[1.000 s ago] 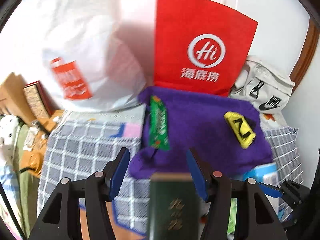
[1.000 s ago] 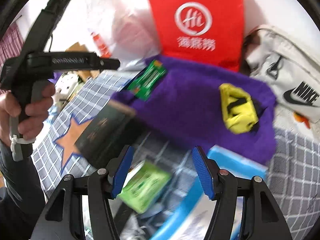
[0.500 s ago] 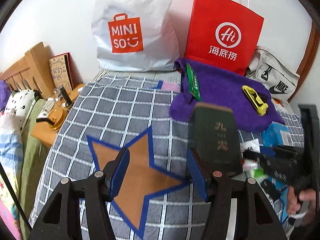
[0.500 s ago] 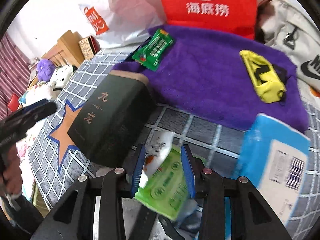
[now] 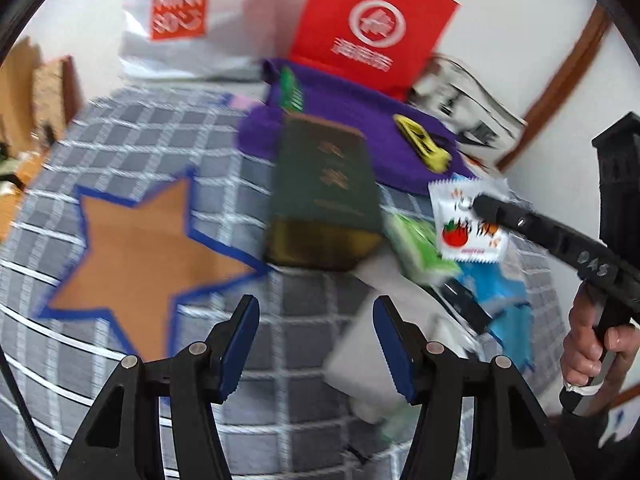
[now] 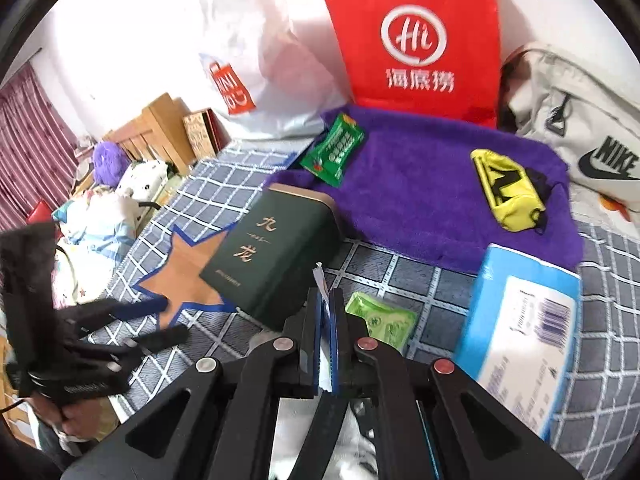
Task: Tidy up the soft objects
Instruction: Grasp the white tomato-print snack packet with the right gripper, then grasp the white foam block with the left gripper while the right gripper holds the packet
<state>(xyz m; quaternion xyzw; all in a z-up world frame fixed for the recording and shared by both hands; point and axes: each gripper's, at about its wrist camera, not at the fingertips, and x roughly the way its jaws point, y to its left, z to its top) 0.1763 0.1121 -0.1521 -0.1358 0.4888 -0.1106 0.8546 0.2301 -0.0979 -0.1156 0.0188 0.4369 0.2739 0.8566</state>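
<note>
My right gripper (image 6: 328, 300) is shut on a thin white snack packet (image 6: 321, 280), seen edge-on between the pads. In the left wrist view the same packet (image 5: 468, 224), white with a tomato picture, hangs lifted from the right gripper (image 5: 480, 204). A purple towel (image 6: 420, 184) lies at the back with a green packet (image 6: 334, 154) and a yellow pouch (image 6: 508, 188) on it. A light green packet (image 6: 380, 320) and a blue tissue pack (image 6: 520, 320) lie on the checked bedcover. My left gripper (image 5: 316, 336) is open and empty above the bedcover.
A dark green box (image 6: 272, 256) stands in the middle of the bed. A red paper bag (image 6: 416, 40), a white Miniso bag (image 6: 248, 60) and a white Nike bag (image 6: 580, 136) lean on the back wall. A wooden headboard (image 6: 156, 128) is at left.
My right gripper has shut on the white snack packet and lifted it off the bed. My left gripper has pulled back and turned right, staying open.
</note>
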